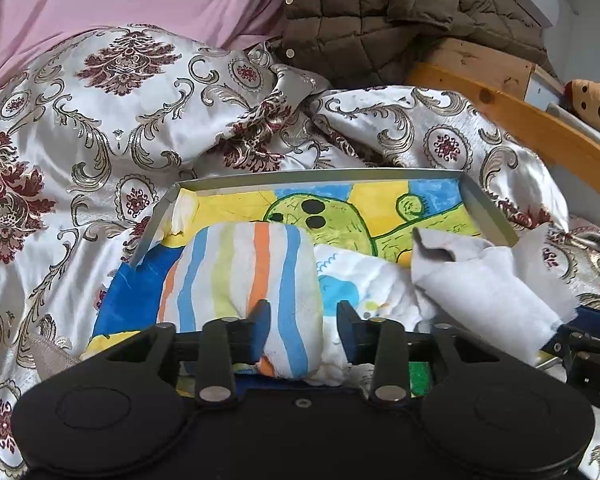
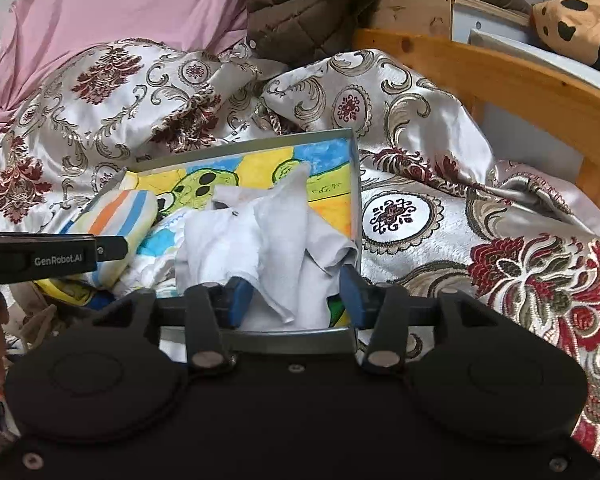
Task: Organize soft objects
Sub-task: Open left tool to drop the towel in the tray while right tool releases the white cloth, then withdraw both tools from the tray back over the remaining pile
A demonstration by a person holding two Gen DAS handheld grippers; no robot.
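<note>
A grey tray (image 1: 488, 208) with a painted cactus picture inside lies on the bed; it also shows in the right wrist view (image 2: 355, 184). A striped cloth bundle (image 1: 244, 276) lies in the tray's left part, also seen in the right wrist view (image 2: 116, 220). My left gripper (image 1: 304, 320) is open, its fingers on either side of the bundle's near end. A crumpled white cloth (image 2: 268, 236) lies in the tray's right part, also in the left wrist view (image 1: 488, 284). My right gripper (image 2: 296, 300) is open, its fingers on either side of the cloth's near end.
A patterned satin bedspread (image 1: 100, 128) covers the bed around the tray. A pink sheet (image 1: 120, 0) and a brown quilted jacket (image 1: 380, 12) lie at the back. A wooden bed rail (image 2: 520, 76) runs at the right, with a spotted plush toy (image 2: 576, 24) beyond it.
</note>
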